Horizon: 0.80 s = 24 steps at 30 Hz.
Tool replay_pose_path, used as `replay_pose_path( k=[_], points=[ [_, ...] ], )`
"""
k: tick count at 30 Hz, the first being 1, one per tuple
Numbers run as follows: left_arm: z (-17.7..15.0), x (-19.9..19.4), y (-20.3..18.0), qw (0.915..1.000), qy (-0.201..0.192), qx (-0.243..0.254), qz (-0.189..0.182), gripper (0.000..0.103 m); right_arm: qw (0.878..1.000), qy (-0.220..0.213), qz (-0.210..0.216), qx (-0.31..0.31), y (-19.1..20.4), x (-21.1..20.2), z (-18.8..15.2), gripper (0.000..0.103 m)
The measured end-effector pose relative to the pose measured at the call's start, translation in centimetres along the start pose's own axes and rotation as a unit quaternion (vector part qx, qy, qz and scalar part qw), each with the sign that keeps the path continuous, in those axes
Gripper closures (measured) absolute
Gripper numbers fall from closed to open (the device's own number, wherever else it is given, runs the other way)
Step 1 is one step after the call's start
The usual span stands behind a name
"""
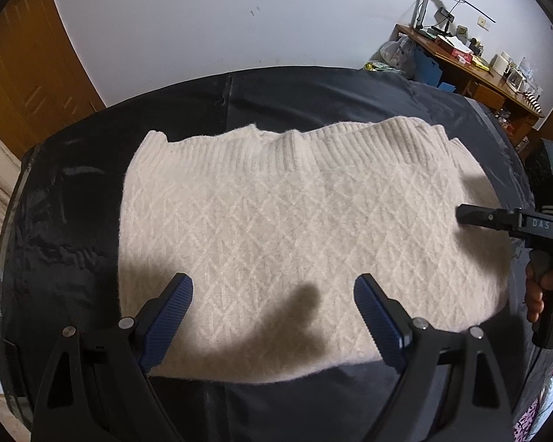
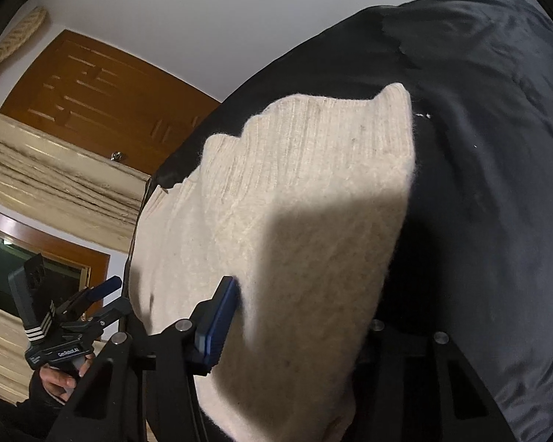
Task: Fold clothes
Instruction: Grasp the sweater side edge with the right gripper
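Black-covered counter [image 1: 313, 88], white wall behind. Left tongs [image 1: 272, 316] nearest, hovering over the near edge of the sweater [image 1: 276, 213], blue pads [image 1: 169, 316] spread wide, nothing between them. Sweater cream, knitted, folded, lying flat mid-counter, ribbed hem at the far side. Right tongs [image 2: 295, 316] at its right edge; one pad [image 2: 217, 324] against the knit, the other hidden beneath the fold — grip not clear. Cluttered desk [image 1: 472, 70] in far corner.

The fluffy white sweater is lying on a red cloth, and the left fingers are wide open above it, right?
Not red: the left wrist view shows the sweater lying on a black cloth. The rest holds: the left fingers are wide open above it.
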<state>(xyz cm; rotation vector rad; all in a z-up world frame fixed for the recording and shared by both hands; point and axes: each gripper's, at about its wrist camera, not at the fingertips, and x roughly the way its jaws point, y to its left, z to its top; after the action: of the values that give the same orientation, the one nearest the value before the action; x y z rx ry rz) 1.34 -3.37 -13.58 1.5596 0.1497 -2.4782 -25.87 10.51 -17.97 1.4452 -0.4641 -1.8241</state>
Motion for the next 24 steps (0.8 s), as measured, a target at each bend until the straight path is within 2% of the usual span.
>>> replay_pose_path(
  k=[2, 4, 8, 10, 13, 17, 21, 24],
  points=[
    [0.0, 0.2, -0.3, 1.0000, 0.000, 0.003, 0.001, 0.011, 1.000, 0.001, -0.001, -0.004, 0.1, 0.1, 0.0, 0.053],
    [0.1, 0.5, -0.6, 0.9999, 0.000, 0.009, 0.006, 0.011, 1.000, 0.007, -0.001, -0.007, 0.1, 0.3, 0.1, 0.062],
    [0.3, 2.3, -1.0, 0.9996, 0.014, 0.017, 0.017, 0.011, 1.000, -0.010, 0.025, 0.012, -0.2, -0.2, -0.2, 0.072],
    [0.3, 3.4, -1.0, 0.9994, 0.024, 0.015, 0.018, 0.011, 0.999, -0.021, 0.035, 0.015, 0.0, -0.5, -0.3, 0.073],
    [0.5, 4.5, -0.8, 0.9993, 0.034, 0.009, 0.016, 0.012, 0.999, -0.028, 0.032, 0.010, 0.7, -0.9, -0.2, 0.074],
    [1.0, 4.4, -0.8, 0.9996, 0.026, 0.013, 0.004, 0.011, 0.999, -0.032, 0.024, 0.007, 1.5, -1.4, -0.3, 0.074],
    [1.6, 4.9, -1.1, 0.9991, 0.026, 0.034, -0.005, 0.011, 1.000, -0.026, 0.009, 0.004, 0.4, -3.2, -0.6, 0.074],
    [1.9, 5.7, -0.8, 0.9983, 0.031, 0.044, -0.024, 0.011, 1.000, -0.019, -0.006, 0.009, -0.5, -3.3, -0.6, 0.066]
  ],
)
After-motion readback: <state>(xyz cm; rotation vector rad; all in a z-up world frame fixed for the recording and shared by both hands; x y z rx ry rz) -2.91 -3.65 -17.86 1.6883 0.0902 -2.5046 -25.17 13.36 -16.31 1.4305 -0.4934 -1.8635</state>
